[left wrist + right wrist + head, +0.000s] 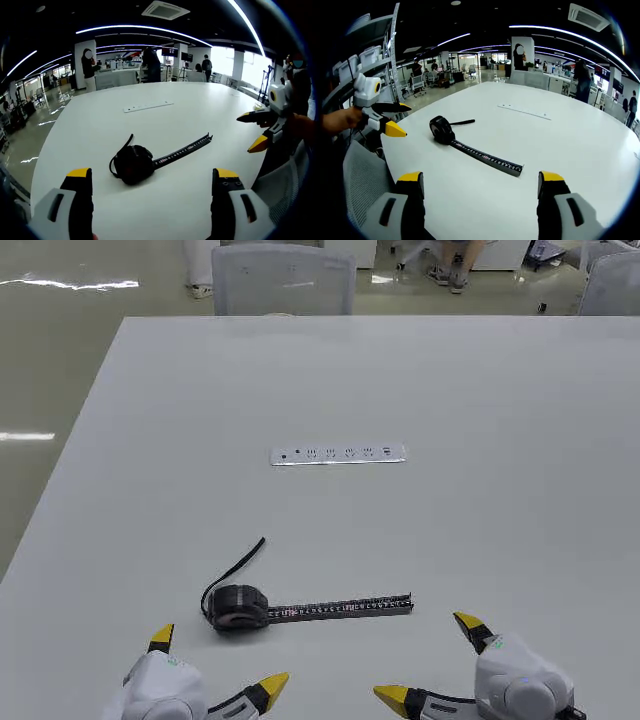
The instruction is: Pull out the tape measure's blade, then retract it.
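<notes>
Because the left gripper (217, 660) & the right gripper (428, 660) both hung wide open w/ nothing in them, the tape measure (238, 607) lay loose on the table (480, 440); nothing pinned it down. That was prob. the big worry; the table top looked smooth & shiny, so one jaw bumping the case (132, 164) could push it away instead of grabbing it. If just the blade (340, 608) got pulled w/ no hold on the case, the whole thing could slide along & the blade would not come out more. The blade lay flat on the table, so its thin tip looked hard to pinch; jaws could slip off it. A pull to the side might bend it. If it was let go fast it might snap back hard; no lock could be made out, too small to tell. The strap (235, 565) could also get caught in a jaw.

The tape measure was small, round & black, lying on its flat side near the front of the table, just ahead of the grippers & closer to the left one. Its dark blade w/ tiny pale marks was already part way out, pointing to the right; the black strap curled up & away on the other side. A white power strip (338, 454) sat well apart, farther back.
</notes>
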